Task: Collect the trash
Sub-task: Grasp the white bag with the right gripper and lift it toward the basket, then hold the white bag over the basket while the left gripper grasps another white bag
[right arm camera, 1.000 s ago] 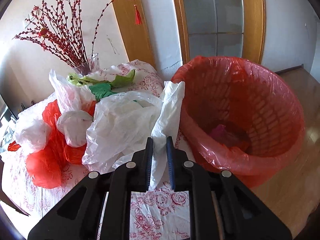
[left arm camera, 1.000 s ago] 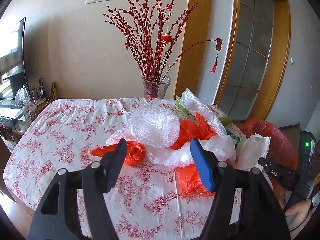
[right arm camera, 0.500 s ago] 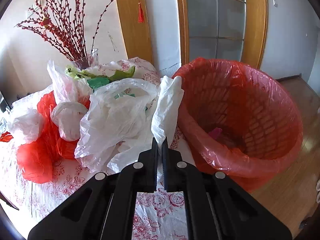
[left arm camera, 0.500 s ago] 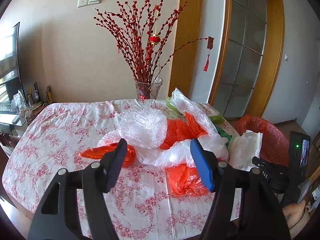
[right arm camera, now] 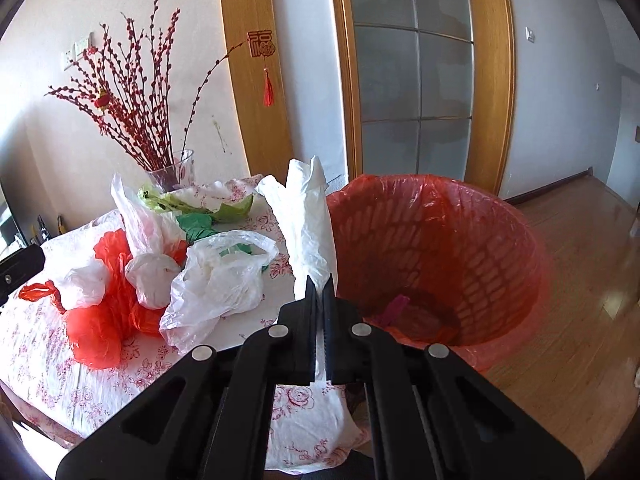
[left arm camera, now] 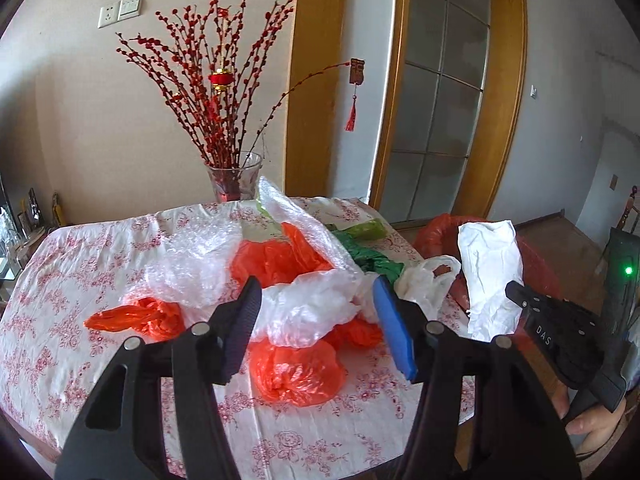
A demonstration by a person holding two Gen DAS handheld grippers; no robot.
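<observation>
Trash lies heaped on our floral tablecloth (left arm camera: 60, 300): left of the left gripper (left arm camera: 316, 320) an orange bag (left arm camera: 132, 318), ahead of it bubble wrap (left arm camera: 192, 264), and between its half-spread jaws, which have just been closing with no pad touching anything, a clear bag (left arm camera: 308, 312). Right of that, our right gripper (right arm camera: 319, 286) is clamped tight on a white tissue (right arm camera: 310, 216) standing up from its tips. Just right of the tissue sits the red-lined bin (right arm camera: 500, 248).
</observation>
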